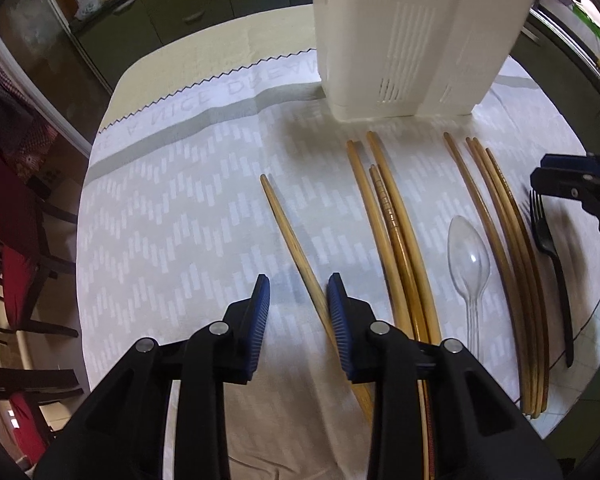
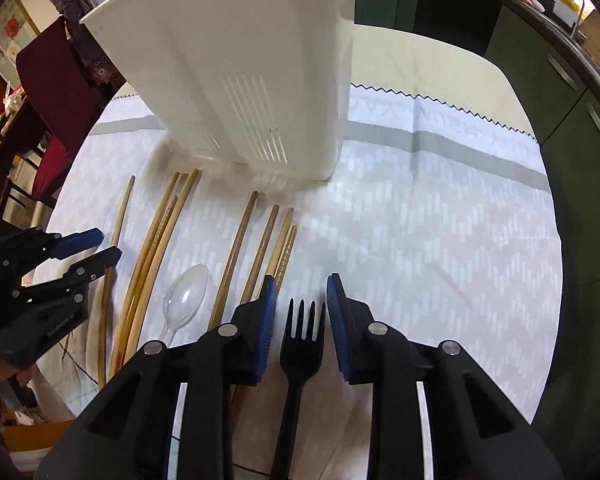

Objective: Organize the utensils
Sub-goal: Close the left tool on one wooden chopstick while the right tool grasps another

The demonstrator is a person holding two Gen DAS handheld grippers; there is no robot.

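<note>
Jaws of the right gripper (image 2: 301, 278) narrowly parted, pointing steeply down and straddling the tines of a black plastic fork (image 2: 302, 340) lying flat on the tablecloth (image 2: 440, 240). Clear gaps between the tines and both blue pads; nothing gripped. Gaps visible only in the right wrist view; in the left wrist view just the fork at the far right edge, with the gripper's tip over its tines.

Left gripper (image 1: 299, 280) tipped down equally steeply, jaws narrow, set around the near part of a lone wooden chopstick (image 1: 288, 232). Stick close against or under the right-hand pad, contact unclear, well clear of the left-hand pad. Seen from the side at the left edge of the right wrist view.

Between the grippers, a clear plastic spoon (image 1: 468, 256), bowl pointing far, flanked by a left bundle of chopsticks (image 1: 392, 240) and a right bundle of chopsticks (image 1: 508, 260).

Farther off, a white slotted utensil holder (image 2: 240, 80) upright on the cloth, just past the chopstick tips. Beyond, green cabinets (image 1: 188, 0); red chairs (image 1: 12, 220) at the left.
</note>
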